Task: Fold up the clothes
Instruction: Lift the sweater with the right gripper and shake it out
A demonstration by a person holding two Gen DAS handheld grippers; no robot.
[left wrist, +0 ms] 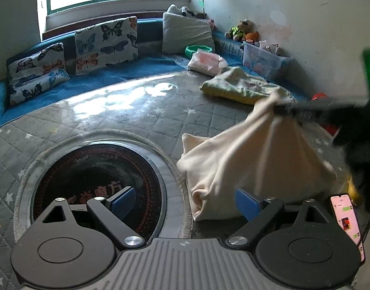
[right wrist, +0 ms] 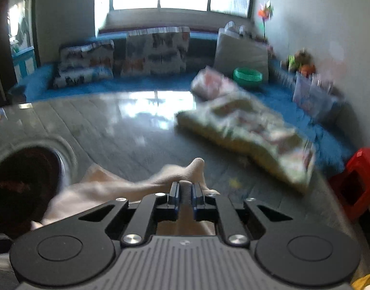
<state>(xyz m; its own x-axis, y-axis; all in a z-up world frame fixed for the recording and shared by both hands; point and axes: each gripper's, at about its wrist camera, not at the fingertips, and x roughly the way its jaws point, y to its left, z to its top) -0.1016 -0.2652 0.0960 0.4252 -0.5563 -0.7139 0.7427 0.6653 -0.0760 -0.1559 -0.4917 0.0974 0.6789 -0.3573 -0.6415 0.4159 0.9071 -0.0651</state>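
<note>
A cream garment (left wrist: 252,164) hangs in a bunched tent shape, its lower part resting on the quilted grey table (left wrist: 126,116). My right gripper (right wrist: 185,194) is shut on a fold of the cream garment (right wrist: 112,191); in the left wrist view it holds the garment's top (left wrist: 281,107). My left gripper (left wrist: 185,203) is open and empty, low over the table, with the cloth's lower edge just beyond its right fingertip (left wrist: 247,203). The right wrist view is motion-blurred.
A folded floral cloth (left wrist: 243,85) lies at the table's far right. A round dark hotplate (left wrist: 97,188) is set in the table. A phone (left wrist: 346,220) lies at the near right. Cushions (left wrist: 105,43), a green bowl (left wrist: 198,49), a plastic bin (left wrist: 264,59) and a red stool (right wrist: 356,181) surround the table.
</note>
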